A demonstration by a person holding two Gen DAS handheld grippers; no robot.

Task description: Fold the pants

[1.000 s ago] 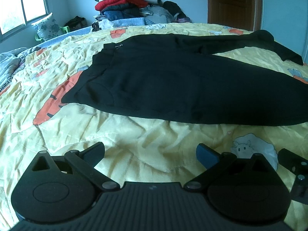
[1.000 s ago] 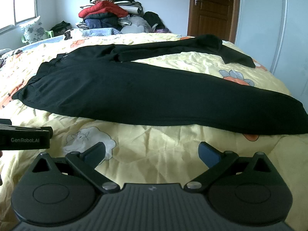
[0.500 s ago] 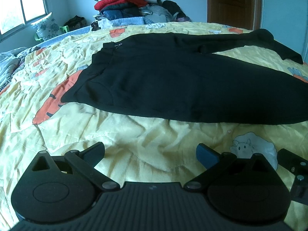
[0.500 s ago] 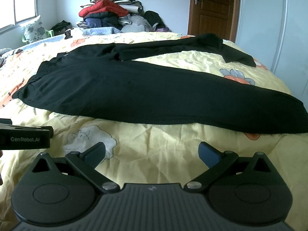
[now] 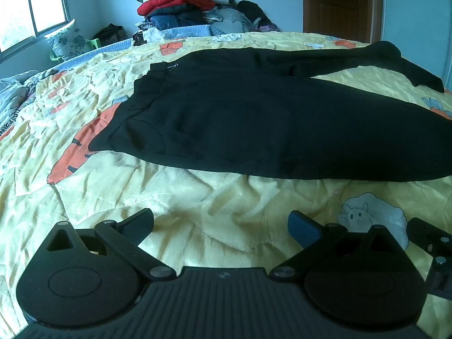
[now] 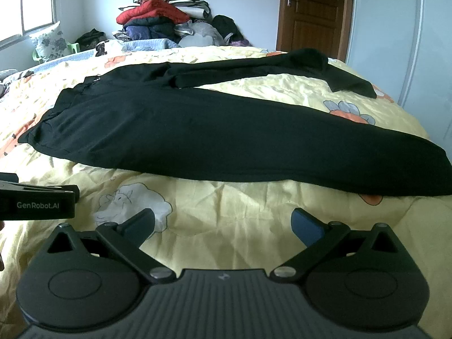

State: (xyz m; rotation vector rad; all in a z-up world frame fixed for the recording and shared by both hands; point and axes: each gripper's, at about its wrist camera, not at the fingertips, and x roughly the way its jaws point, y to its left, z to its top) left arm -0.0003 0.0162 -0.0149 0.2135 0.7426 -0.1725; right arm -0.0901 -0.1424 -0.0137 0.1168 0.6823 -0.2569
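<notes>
Left black two-finger gripper (image 5: 221, 224) and right black two-finger gripper (image 6: 223, 224), side by side, level, blue-padded fingers (image 6: 306, 227) spread wide, holding nothing.

Yellow cartoon-print bedspread (image 5: 197, 197), rumpled. Heap of clothes (image 6: 161, 19) at far side. Brown wooden door (image 6: 310, 11) shut. Floral pillow (image 5: 66, 41) under window (image 5: 31, 8).

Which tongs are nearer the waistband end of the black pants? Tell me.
Left. The left tongs hang open short of the pants, toward their waistband. The right tongs, also open, sit further toward the legs.
</notes>
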